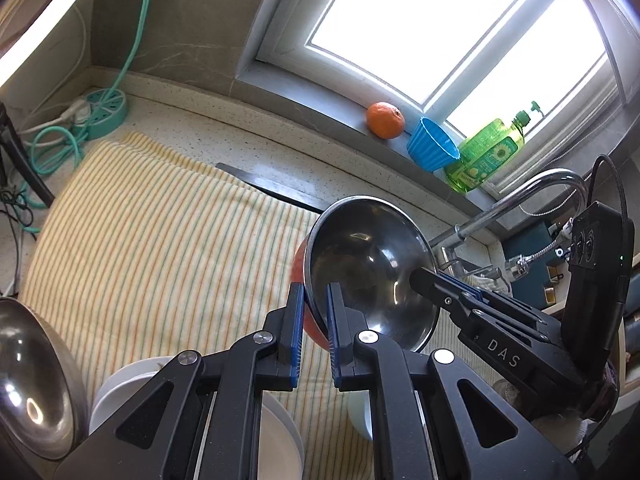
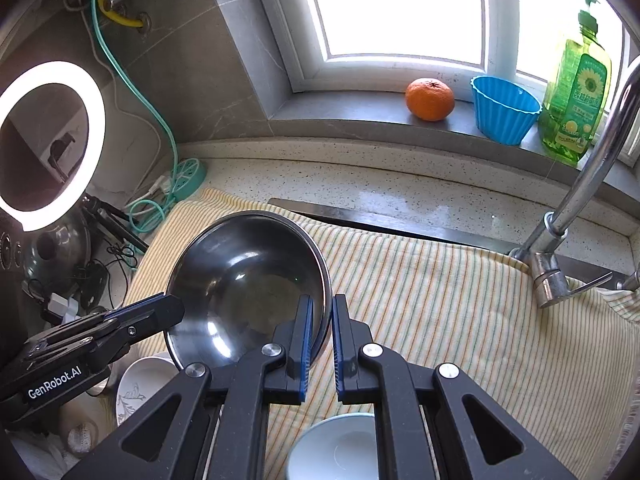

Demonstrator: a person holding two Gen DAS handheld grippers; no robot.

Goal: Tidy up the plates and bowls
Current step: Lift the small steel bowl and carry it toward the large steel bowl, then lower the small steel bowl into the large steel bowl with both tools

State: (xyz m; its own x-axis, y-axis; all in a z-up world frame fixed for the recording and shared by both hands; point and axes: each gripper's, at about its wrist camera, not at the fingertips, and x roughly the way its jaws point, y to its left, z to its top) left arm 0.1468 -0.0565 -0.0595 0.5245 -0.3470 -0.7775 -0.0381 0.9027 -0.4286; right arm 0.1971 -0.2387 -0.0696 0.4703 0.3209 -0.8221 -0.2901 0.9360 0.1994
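Steel bowl (image 2: 248, 284) — light, stiff, slick; left tool (image 1: 313, 322) and right tool (image 2: 320, 332) each pinch its thin rim, the safest hold

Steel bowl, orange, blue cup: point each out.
Steel bowl (image 2: 244, 280): right wrist view, on its inner bottom.
Orange (image 2: 430, 99): right wrist view, middle of the fruit on the windowsill.
Blue cup (image 2: 505, 114): right wrist view, on its ribbed outer wall.
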